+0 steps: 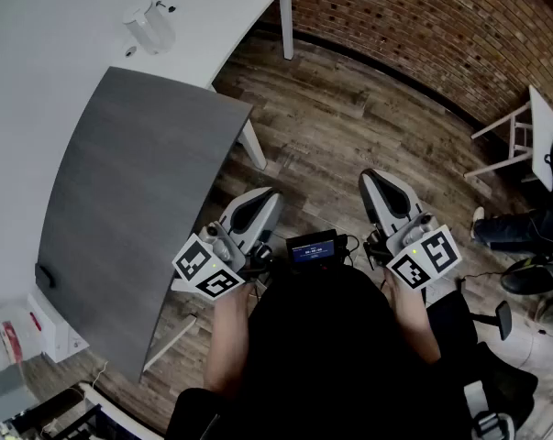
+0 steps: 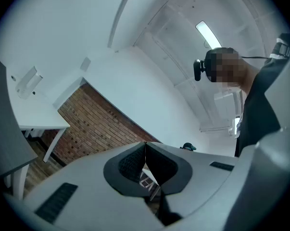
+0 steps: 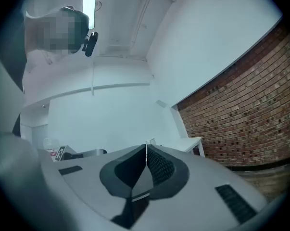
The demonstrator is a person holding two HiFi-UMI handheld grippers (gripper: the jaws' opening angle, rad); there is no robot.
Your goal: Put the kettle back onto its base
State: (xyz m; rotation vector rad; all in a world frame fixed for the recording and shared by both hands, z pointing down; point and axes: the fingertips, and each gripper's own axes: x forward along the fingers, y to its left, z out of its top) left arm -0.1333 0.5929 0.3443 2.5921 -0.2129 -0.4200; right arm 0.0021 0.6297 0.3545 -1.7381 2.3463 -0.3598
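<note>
Two hand-held grippers are in view, both kept close to the person's body above the wooden floor (image 1: 349, 126). The left hand-held gripper (image 1: 262, 200) is pressed together with nothing between its jaws, as its own view shows (image 2: 145, 146). The right hand-held gripper (image 3: 146, 148) is likewise closed and empty, and it is seen at the right in the head view (image 1: 381, 180).

Nothing of the task is judged to have been started. No kettle is held, and neither the kettle nor its base can be made out with certainty. One small white object (image 1: 149, 27) stands on the white tabletop (image 1: 239, 7) at the far left, well apart from both grippers. It may be the kettle, but it is too small to tell. If so, the approach, the grasp, the carry and the setting down are all left to be done.

Counted: two marker cubes, one on each gripper; two tabletops, the white one far and the grey tabletop (image 1: 138, 200) nearer at the left, on which nothing is seen; one brick wall (image 1: 423, 26) at the far right.
</note>
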